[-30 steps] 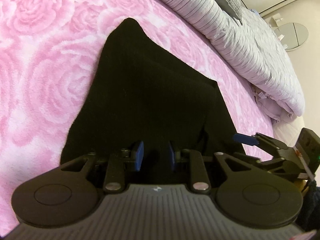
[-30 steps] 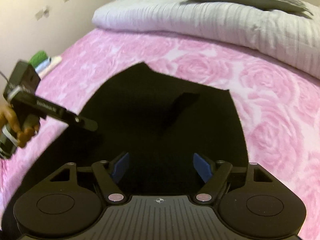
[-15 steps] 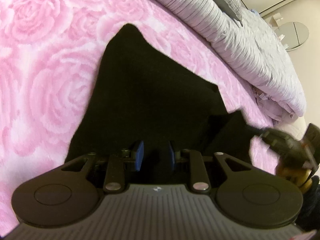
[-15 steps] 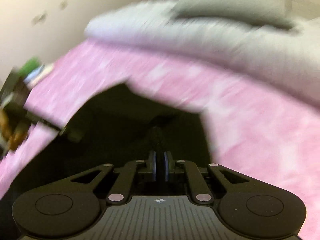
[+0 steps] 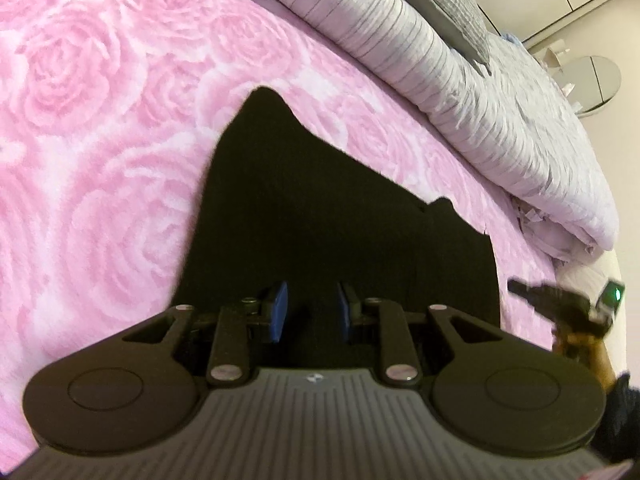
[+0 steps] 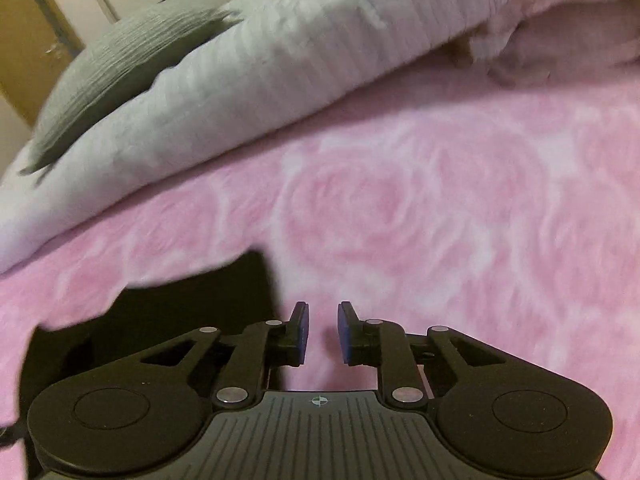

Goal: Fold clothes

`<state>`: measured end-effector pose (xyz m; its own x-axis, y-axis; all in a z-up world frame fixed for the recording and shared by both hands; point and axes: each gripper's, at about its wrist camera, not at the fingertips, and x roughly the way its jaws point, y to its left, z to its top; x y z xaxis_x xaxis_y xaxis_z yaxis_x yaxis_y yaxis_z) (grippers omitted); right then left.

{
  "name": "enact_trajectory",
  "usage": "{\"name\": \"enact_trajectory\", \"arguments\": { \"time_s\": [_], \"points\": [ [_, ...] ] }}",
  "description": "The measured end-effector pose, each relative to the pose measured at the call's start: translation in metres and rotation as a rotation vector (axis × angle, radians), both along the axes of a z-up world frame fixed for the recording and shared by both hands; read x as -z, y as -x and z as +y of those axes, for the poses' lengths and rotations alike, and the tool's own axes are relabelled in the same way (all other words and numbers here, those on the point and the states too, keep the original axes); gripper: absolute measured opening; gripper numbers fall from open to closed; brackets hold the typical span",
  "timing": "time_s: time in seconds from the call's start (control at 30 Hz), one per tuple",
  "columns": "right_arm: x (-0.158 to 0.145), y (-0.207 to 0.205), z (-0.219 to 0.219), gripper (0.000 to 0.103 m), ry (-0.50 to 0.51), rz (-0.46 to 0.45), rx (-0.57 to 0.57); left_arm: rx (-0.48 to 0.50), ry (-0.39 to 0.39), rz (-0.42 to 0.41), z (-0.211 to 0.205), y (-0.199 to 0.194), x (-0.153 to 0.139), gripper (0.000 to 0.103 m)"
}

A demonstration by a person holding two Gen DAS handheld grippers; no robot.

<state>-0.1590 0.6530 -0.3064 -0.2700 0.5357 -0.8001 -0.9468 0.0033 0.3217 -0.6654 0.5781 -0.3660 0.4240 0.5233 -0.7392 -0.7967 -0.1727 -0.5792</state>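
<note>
A black garment (image 5: 320,220) lies flat on the pink rose-patterned blanket (image 5: 100,160). Its near edge runs up between the blue pads of my left gripper (image 5: 310,310), which stays shut on the cloth. In the right wrist view only a corner of the black garment (image 6: 180,312) shows, at the lower left. My right gripper (image 6: 323,332) hangs over bare pink blanket (image 6: 440,220) to the right of the garment. Its jaws are opening and nothing is between them. The left wrist view also catches the right gripper (image 5: 520,288), blurred, past the garment's right edge, with a hand (image 5: 580,340) behind it.
A rolled pale striped duvet (image 5: 460,80) runs along the far side of the bed, with a grey pillow (image 6: 120,68) on it. A round mirror-like object (image 5: 592,80) stands beyond the bed, and a door (image 6: 36,40) shows at the back left.
My right gripper shut over the garment's right part, swung right and rolled, and now stands slightly parted over bare blanket. The garment's right side has spread outward. The left gripper has kept still.
</note>
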Motion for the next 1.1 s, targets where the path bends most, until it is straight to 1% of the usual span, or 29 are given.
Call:
{"name": "enact_trajectory", "arguments": {
  "time_s": [0.1, 0.2, 0.23, 0.3, 0.4, 0.43, 0.5, 0.57, 0.6, 0.63, 0.67, 0.7, 0.73, 0.83, 0.87, 0.9, 0.93, 0.97, 1.0, 1.1],
  "points": [
    [0.006, 0.011, -0.024, 0.019, 0.034, -0.033, -0.058, -0.016, -0.034, 0.032, 0.01, 0.005, -0.01, 0.025],
    [0.012, 0.019, -0.039, 0.019, 0.039, -0.018, -0.075, -0.043, -0.076, 0.064, 0.026, 0.015, -0.02, 0.03],
    [0.013, 0.021, -0.041, 0.019, 0.038, -0.01, -0.071, -0.051, -0.087, 0.076, 0.031, 0.018, -0.023, 0.033],
    [0.014, 0.025, -0.039, 0.019, 0.036, 0.009, -0.063, -0.061, -0.098, 0.121, 0.046, 0.023, -0.024, 0.035],
    [0.015, 0.028, -0.026, 0.019, 0.039, 0.024, -0.053, -0.063, -0.108, 0.2, 0.068, 0.03, -0.022, 0.036],
    [0.015, 0.028, -0.019, 0.019, 0.039, 0.028, -0.05, -0.05, -0.111, 0.224, 0.077, 0.03, -0.02, 0.036],
    [0.012, 0.03, -0.01, 0.019, 0.034, 0.045, -0.042, 0.023, -0.11, 0.26, 0.095, 0.027, -0.011, 0.036],
    [0.013, 0.031, -0.003, 0.019, 0.036, 0.06, -0.024, 0.103, -0.072, 0.293, 0.112, 0.019, 0.002, 0.036],
    [0.013, 0.031, 0.0, 0.019, 0.038, 0.066, -0.015, 0.145, -0.054, 0.311, 0.118, 0.014, 0.009, 0.034],
    [0.014, 0.031, 0.001, 0.019, 0.041, 0.069, -0.006, 0.193, -0.052, 0.338, 0.123, 0.008, 0.016, 0.026],
    [0.015, 0.032, 0.003, 0.019, 0.045, 0.072, 0.001, 0.228, -0.087, 0.375, 0.121, 0.001, 0.017, 0.016],
    [0.016, 0.032, 0.003, 0.019, 0.048, 0.073, 0.004, 0.246, -0.138, 0.408, 0.118, -0.003, 0.015, 0.007],
    [0.016, 0.032, 0.004, 0.019, 0.049, 0.074, 0.006, 0.262, -0.191, 0.439, 0.116, -0.008, 0.011, 0.006],
    [0.018, 0.031, 0.003, 0.019, 0.044, 0.074, 0.002, 0.229, -0.379, 0.503, 0.101, -0.01, -0.001, 0.007],
    [0.018, 0.03, 0.003, 0.019, 0.042, 0.077, 0.002, 0.201, -0.401, 0.52, 0.098, -0.008, 0.001, 0.007],
    [0.019, 0.03, 0.003, 0.019, 0.042, 0.078, 0.005, 0.164, -0.391, 0.538, 0.099, -0.005, 0.006, 0.009],
    [0.02, 0.03, 0.003, 0.019, 0.043, 0.074, 0.01, 0.12, -0.338, 0.552, 0.103, 0.001, 0.015, 0.009],
    [0.021, 0.03, 0.004, 0.019, 0.043, 0.065, 0.012, 0.068, -0.249, 0.536, 0.11, 0.011, 0.028, 0.013],
    [0.019, 0.032, 0.004, 0.019, 0.042, 0.043, 0.008, 0.004, -0.237, 0.478, 0.11, 0.021, 0.031, 0.018],
    [0.014, 0.042, 0.005, 0.019, 0.019, -0.032, -0.027, -0.157, -0.231, 0.459, 0.11, 0.031, 0.015, 0.01]
  ]
}}
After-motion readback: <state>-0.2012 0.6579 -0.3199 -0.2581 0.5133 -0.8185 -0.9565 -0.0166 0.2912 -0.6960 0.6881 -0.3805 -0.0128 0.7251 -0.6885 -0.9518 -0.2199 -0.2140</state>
